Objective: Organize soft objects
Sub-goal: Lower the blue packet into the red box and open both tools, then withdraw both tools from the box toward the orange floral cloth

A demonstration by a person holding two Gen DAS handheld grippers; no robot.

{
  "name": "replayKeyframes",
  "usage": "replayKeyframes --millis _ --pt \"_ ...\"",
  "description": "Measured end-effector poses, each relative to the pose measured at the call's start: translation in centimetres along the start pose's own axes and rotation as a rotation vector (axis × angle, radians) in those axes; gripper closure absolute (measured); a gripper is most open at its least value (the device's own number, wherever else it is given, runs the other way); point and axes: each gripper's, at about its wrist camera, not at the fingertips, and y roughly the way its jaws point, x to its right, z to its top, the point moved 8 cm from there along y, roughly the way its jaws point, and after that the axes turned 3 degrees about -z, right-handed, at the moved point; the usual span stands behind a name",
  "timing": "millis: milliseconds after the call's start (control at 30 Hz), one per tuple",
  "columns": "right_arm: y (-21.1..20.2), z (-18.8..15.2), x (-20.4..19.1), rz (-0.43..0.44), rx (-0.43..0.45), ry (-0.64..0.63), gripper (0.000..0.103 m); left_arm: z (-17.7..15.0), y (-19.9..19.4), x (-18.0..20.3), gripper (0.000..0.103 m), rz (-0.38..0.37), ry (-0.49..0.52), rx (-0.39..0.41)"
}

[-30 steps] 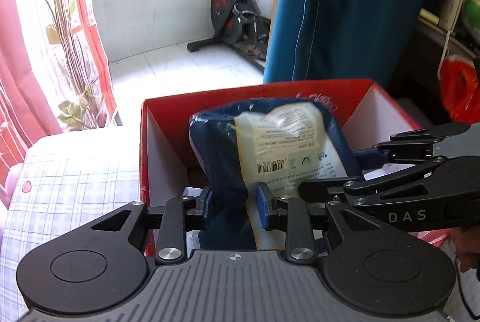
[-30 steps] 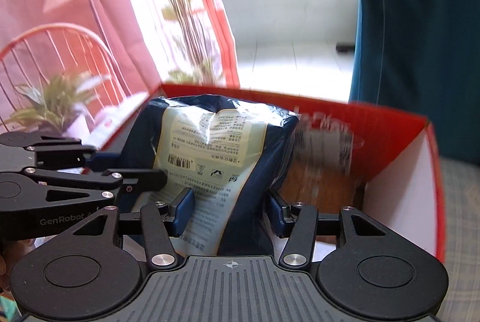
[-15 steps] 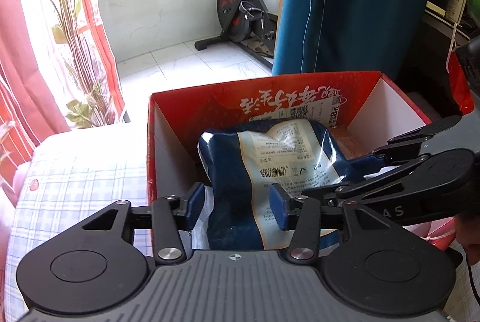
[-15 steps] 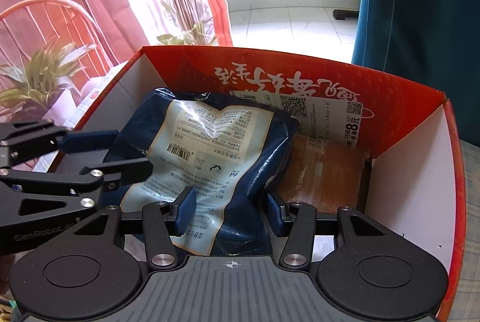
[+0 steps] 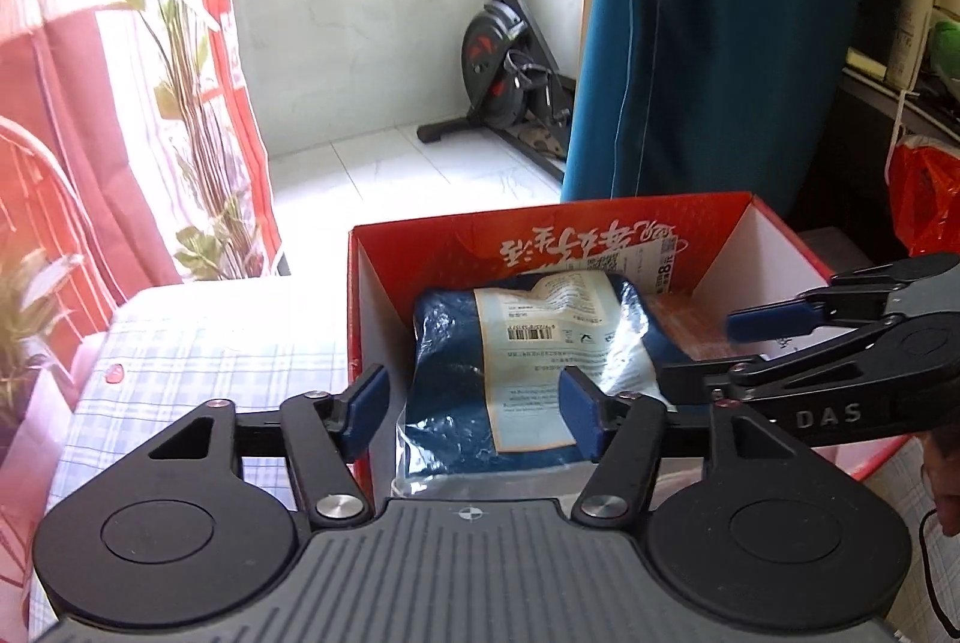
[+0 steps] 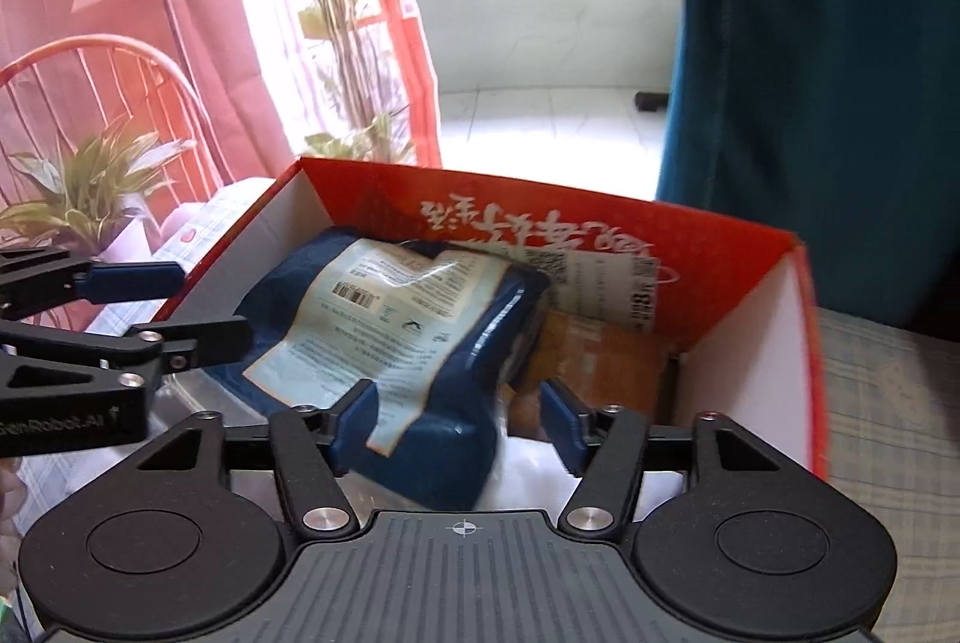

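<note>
A soft navy bundle in a clear plastic bag with a white printed label [image 5: 528, 355] lies inside a red cardboard box [image 5: 540, 229]. It also shows in the right wrist view [image 6: 396, 331], in the left half of the box [image 6: 600, 217]. My left gripper [image 5: 474, 406] is open and empty, drawn back above the box's near left corner. My right gripper [image 6: 456, 418] is open and empty over the bundle's near end. Each gripper shows in the other's view: the right one [image 5: 720, 349] and the left one [image 6: 198, 307].
The box stands on a pale checked cloth [image 5: 210, 361]. A brown parcel [image 6: 594, 361] lies in the box beside the bundle. Behind stand a teal curtain [image 5: 708, 31], an exercise bike [image 5: 510, 61], tall plants [image 5: 180, 103], a red curtain and a chair [image 6: 102, 103].
Both grippers lowered the bundle into the box, opened and let it go, then pulled back. The bundle now lies flat in the box.
</note>
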Motion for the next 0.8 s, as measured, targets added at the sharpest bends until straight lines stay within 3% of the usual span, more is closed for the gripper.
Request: replayKeyframes --millis 33,100,167,233,400,533,800 --pt "-0.6 -0.1 0.1 -0.010 0.011 0.000 0.035 -0.1 -0.4 0.2 0.035 0.001 0.002 0.007" --pt "-1.8 -0.2 0.6 -0.035 0.030 0.006 0.010 -0.2 -1.2 0.7 0.033 -0.004 0.011 0.020" --pt "-3.1 -0.5 0.9 -0.059 0.049 0.014 0.002 -0.5 -2.1 1.5 0.016 -0.017 0.035 0.027" --pt "-4.4 -0.6 1.1 -0.067 0.064 0.013 0.001 -0.5 -3.1 2.1 0.006 -0.006 0.059 0.046" --pt "-7.5 -1.1 1.0 -0.080 0.099 0.016 0.001 -0.7 -5.7 3.3 0.000 -0.030 0.053 0.074" --pt "-10.0 -2.0 0.6 -0.070 0.130 0.016 0.001 -1.1 -7.5 4.4 0.000 -0.057 0.041 0.100" --pt "-14.3 -5.0 0.1 -0.084 0.181 0.039 0.001 -3.3 -11.3 6.6 0.000 -0.034 0.070 0.157"
